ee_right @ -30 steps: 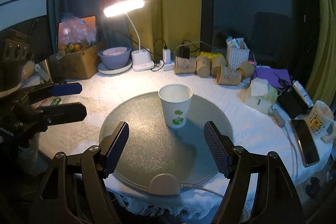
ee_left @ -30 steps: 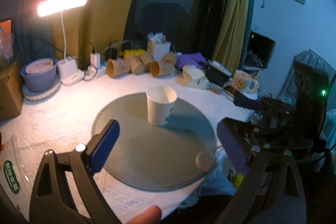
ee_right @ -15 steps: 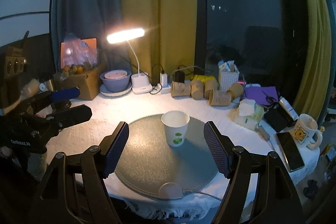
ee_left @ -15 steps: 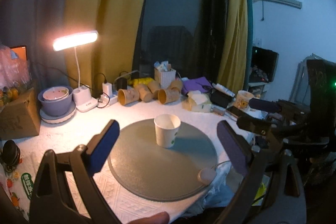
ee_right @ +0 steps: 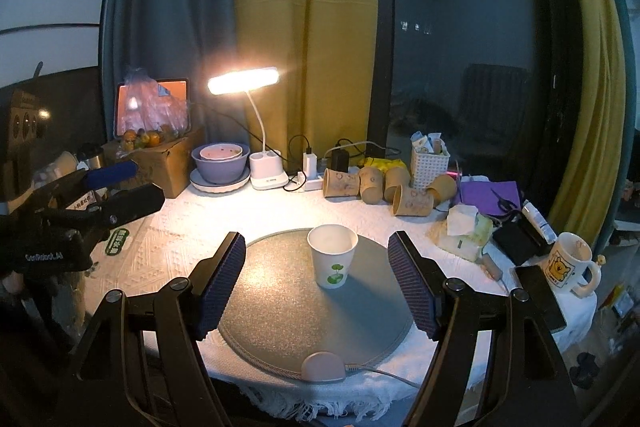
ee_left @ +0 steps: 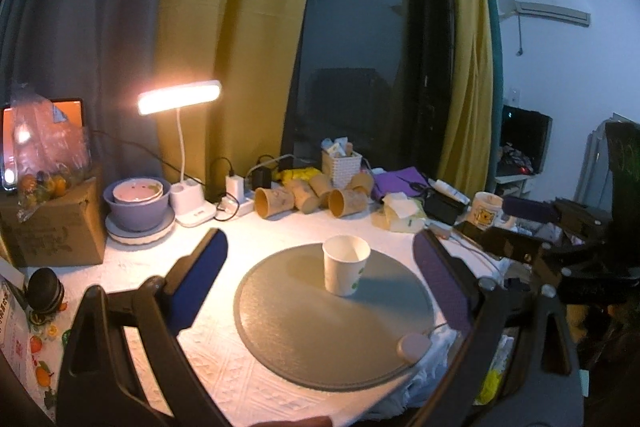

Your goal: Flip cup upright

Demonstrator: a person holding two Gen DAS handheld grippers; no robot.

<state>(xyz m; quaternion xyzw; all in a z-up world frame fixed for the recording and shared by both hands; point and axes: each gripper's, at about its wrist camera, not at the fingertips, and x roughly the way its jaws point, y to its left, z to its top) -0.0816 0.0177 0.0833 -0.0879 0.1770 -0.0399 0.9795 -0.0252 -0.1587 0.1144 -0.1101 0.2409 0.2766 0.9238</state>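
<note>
**Ana:** Blue-padded and spread wide, the right gripper (ee_right: 316, 287) had nothing between its jaws; it hung off the near edge of the counter (ee_right: 168, 239), and the paper cup (ee_right: 333, 255) sat framed in the gap, well apart from both pads.

**Ben:** And the other one?

**Ana:** The left gripper (ee_left: 320, 283) was likewise released and empty, held off the counter's near-left side. From the right wrist view it showed at the left (ee_right: 116, 193), clear of everything.

**Ben:** Where exactly was the cup?

**Ana:** On the round grey mat (ee_right: 280, 307), a little toward the mat's far edge, mouth up, green leaf print facing the near edge. Standing straight, so I judged the flip finished.

**Ben:** How would it have handled, had it needed another grasp?

**Ana:** Thin white paper, seemingly empty, so very light and easy to tip or shove. The wall would dent under a hard squeeze; the rolled rim is the stiffest part. I'd have taken it across the middle of the body, pads on opposite sides, closing only until it stopped slipping.

**Ben:** Slippery?

**Ana:** Probably not much; paper against ribbed pads should hold. The taper matters more: it narrows downward, so a loose grip could let it slide.

**Ben:** Anything nearby to worry about?

**Ana:** Brown cups (ee_right: 376, 187) lay on their sides along the far edge beside a lit desk lamp (ee_right: 243, 81), all well apart from it.
</note>
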